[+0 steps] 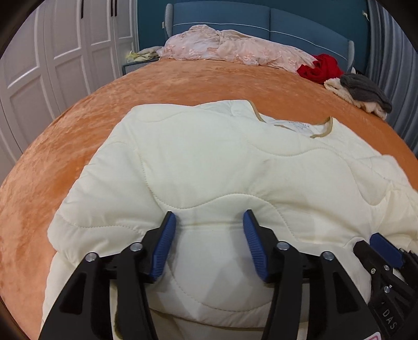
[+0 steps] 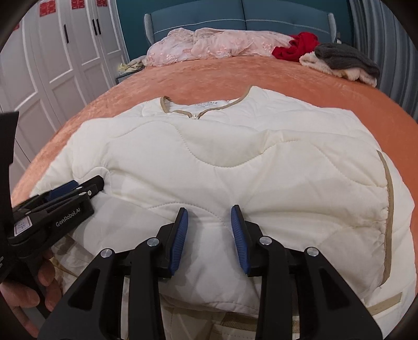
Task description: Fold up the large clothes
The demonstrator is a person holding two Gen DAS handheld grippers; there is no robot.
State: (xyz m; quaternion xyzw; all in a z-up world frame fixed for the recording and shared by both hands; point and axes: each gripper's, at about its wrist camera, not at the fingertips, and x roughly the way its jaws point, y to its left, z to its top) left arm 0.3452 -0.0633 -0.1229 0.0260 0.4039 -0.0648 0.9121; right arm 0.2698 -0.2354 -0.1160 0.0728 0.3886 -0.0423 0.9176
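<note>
The cream quilted jacket (image 1: 209,162) lies flat on the orange bed (image 1: 78,136), directly ahead of and under both grippers. The left gripper (image 1: 209,222) is spread wide over the near hem, pinching nothing. The right gripper (image 2: 209,217), just beside it, is likewise spread, its fingertips (image 2: 236,214) resting on the fabric.

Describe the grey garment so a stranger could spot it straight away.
Start at the blue headboard of the orange bed and go to the far right corner. The grey garment lies atop a cream fleecy pile, beside a red garment; it alone is dark grey.
</note>
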